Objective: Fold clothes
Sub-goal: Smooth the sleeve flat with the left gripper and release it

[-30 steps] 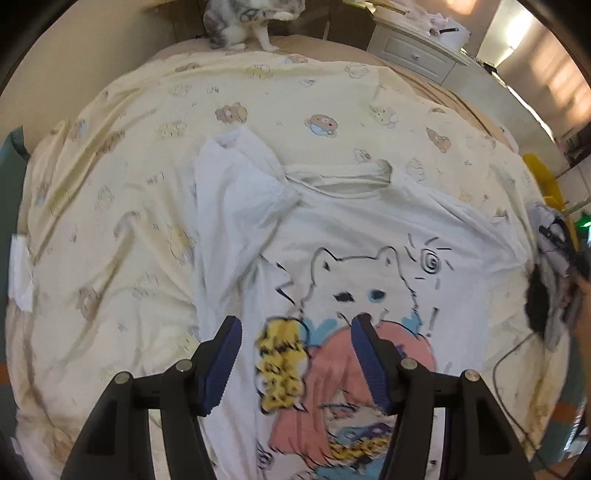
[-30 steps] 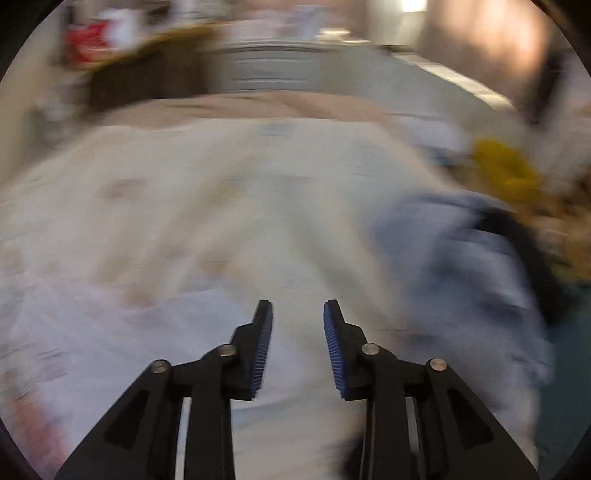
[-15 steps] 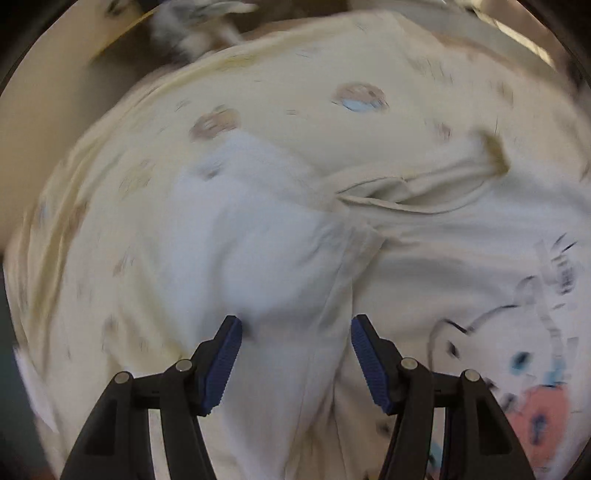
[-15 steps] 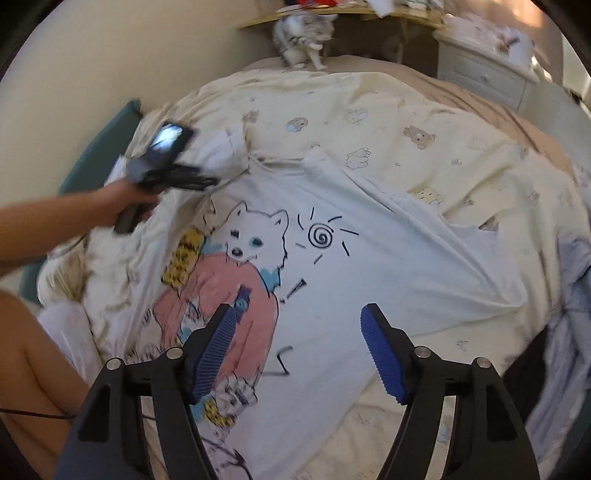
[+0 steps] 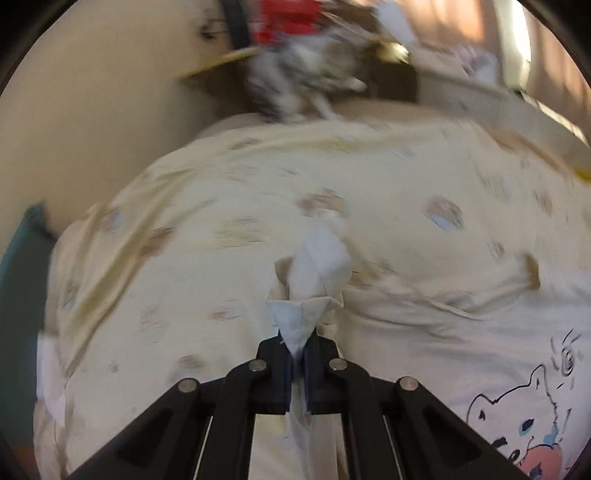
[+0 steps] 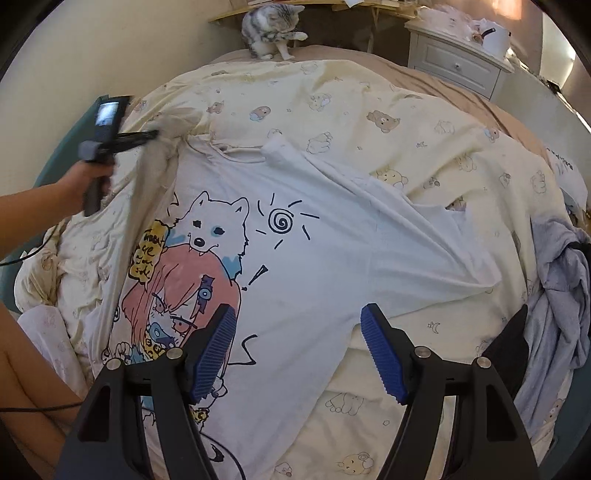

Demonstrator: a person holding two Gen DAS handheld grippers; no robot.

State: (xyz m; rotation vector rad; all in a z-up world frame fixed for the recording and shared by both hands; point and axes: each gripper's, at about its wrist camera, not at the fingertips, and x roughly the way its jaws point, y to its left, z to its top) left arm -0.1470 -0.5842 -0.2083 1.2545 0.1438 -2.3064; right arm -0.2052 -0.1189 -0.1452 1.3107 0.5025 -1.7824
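Left gripper pinches a sleeve of the white printed T-shirt on the bear-print duvet.
Right gripper hovers spread wide over the shirt's hem, the dog print just ahead of its left finger; a tabby cat sits beyond.

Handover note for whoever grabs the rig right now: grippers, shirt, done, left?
Left gripper: shut on the T-shirt sleeve, lifted off the duvet.
Right gripper: open, holding nothing, above the shirt's lower half.
T-shirt lies print-up on the duvet, right sleeve spread out flat. Grey garment heaped at the bed's right edge; cat at the far end.
Done: sleeve gripped. Left: every fold.
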